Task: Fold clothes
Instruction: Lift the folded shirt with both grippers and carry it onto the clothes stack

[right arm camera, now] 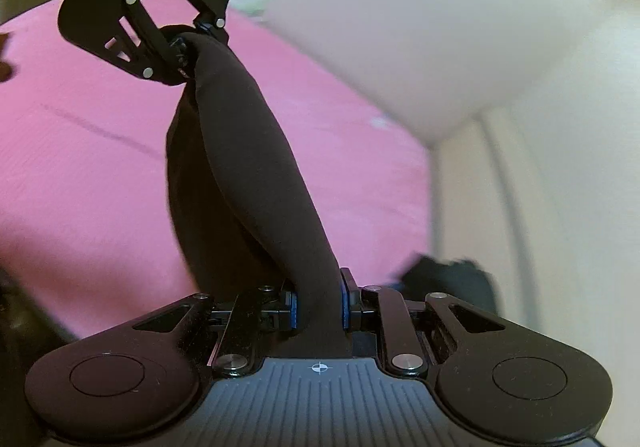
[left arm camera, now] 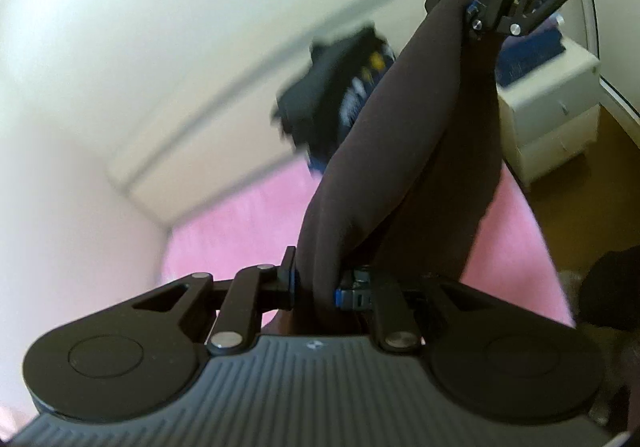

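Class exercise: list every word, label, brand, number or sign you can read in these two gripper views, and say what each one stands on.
No readable words or numbers.
Crosshair mark, no text: on the left gripper body.
Crosshair mark, no text: on the right gripper body.
White and yellow print on the dark garment lying on the pink bed cover: too blurred to read.
The brown garment held between both grippers carries no print.

Cream walls, white nightstand, brown floor.
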Tool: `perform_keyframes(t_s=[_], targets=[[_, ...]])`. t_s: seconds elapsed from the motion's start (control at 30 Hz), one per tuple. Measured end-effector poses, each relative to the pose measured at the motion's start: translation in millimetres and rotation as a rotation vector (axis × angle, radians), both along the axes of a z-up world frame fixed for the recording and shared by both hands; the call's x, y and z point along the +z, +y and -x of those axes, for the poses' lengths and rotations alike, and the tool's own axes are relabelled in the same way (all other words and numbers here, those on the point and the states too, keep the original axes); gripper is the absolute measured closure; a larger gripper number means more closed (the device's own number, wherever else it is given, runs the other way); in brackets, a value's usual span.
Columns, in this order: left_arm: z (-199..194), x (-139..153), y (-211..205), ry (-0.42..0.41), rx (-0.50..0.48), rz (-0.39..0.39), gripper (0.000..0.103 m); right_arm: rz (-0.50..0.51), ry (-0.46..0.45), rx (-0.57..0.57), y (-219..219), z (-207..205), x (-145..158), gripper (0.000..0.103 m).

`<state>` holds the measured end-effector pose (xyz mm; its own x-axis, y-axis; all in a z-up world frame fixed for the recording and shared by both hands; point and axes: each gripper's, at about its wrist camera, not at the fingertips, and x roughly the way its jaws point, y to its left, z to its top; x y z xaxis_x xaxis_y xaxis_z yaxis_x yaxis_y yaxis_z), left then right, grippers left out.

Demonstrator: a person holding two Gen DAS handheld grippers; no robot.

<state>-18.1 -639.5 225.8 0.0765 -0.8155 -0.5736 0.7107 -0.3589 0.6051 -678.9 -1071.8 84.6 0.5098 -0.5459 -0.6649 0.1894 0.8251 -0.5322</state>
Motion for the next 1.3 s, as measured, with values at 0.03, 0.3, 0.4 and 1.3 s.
perform_keyframes(t_s=[0.03, 0.3, 0.4, 1.3], targets=[[6.2, 10.3, -23.6, -0.007, -0.021, 0.026, 0.089, 0.021, -0.016, -0.023, -20.2, 10.0, 7.6, 0.086], [36.4, 69.0, -259.1, -0.001, -0.015, 0.178, 0.089, 0.132, -0.094, -0.068, -240.7, 84.2, 45.7, 0.086], [47.2, 93.1, -343.7, -0.032, 0.001, 0.225, 0.088, 0.204, -0.118, -0.053, -327.7, 101.5, 64.6, 0.085], [96.2, -159.8, -533.0, -0.259, 0.000, -0.087, 0.086, 0.047, 0.096, -0.095, -490.0, 168.1, -183.8, 0.061]])
